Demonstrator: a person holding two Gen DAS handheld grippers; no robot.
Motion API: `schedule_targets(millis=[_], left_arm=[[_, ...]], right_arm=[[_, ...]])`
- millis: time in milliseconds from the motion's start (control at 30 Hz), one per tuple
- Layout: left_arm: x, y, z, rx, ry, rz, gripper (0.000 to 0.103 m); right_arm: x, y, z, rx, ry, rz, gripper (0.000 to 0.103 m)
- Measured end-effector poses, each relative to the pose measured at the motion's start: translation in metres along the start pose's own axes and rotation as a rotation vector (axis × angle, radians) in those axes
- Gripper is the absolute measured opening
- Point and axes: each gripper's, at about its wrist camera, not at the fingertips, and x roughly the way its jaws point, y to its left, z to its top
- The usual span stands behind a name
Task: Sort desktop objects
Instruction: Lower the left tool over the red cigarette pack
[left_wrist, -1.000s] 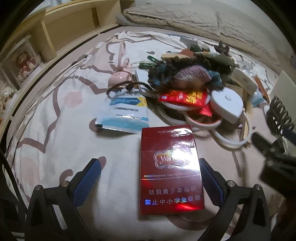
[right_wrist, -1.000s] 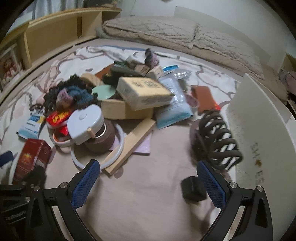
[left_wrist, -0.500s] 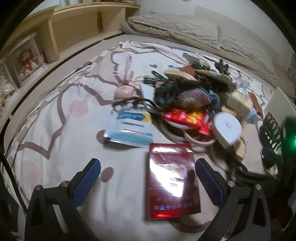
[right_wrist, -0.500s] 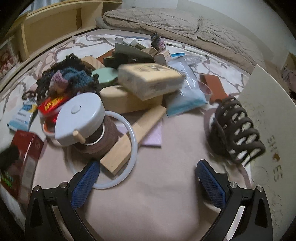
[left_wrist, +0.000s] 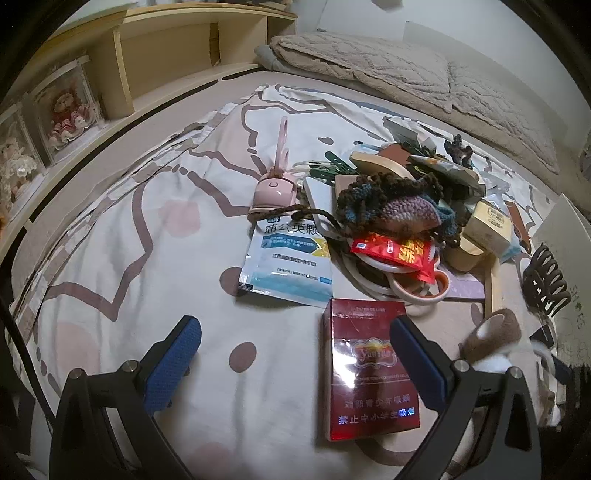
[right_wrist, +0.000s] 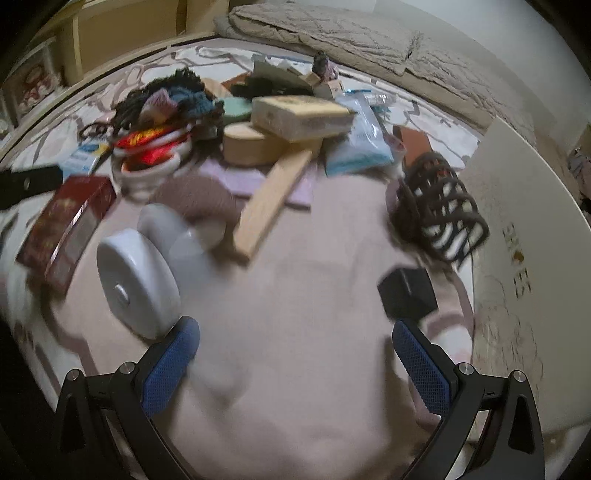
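Observation:
A pile of small objects lies on a patterned bedsheet (left_wrist: 147, 229). A red cigarette box (left_wrist: 367, 373) lies flat just in front of my left gripper (left_wrist: 295, 354), which is open and empty; its right finger overlaps the box's edge. Behind it are a blue-white sachet (left_wrist: 286, 254), a red snack packet (left_wrist: 395, 251) and a knitted pouch (left_wrist: 399, 206). My right gripper (right_wrist: 295, 354) is open and empty over bare sheet. A white round device (right_wrist: 138, 284) lies just left of its left finger. A black cube (right_wrist: 406, 293) sits near its right finger.
A dark claw hair clip (right_wrist: 439, 210), a wooden stick (right_wrist: 275, 201), a tan box (right_wrist: 299, 116) and a pink rabbit-eared gadget (left_wrist: 277, 181) lie in the pile. A white board (right_wrist: 524, 258) stands at the right. Wooden shelves (left_wrist: 177, 55) and a quilt (left_wrist: 406, 70) lie beyond.
The white round device has rolled off the brown roll toward my right gripper and now lies tilted by its left finger. My left gripper has drawn back and shifted left of the cigarette box.

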Motion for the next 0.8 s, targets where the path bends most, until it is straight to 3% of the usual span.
schedule_targets(millis=[400, 667, 800], left_arm=[[0.001, -0.010, -0.005, 0.047, 0.008, 0.010, 0.103], [0.007, -0.020, -0.012, 0.088, 0.043, -0.004, 0.103], [0.009, -0.027, -0.014, 0.106, 0.061, -0.027, 0.103]], right_arm=[[-0.013, -0.021, -0.027, 0.058, 0.016, 0.047, 0.103], [-0.022, -0.022, -0.030, 0.049, -0.041, 0.101, 0.103], [-0.026, -0.012, -0.029, 0.043, -0.075, 0.171, 0.103]])
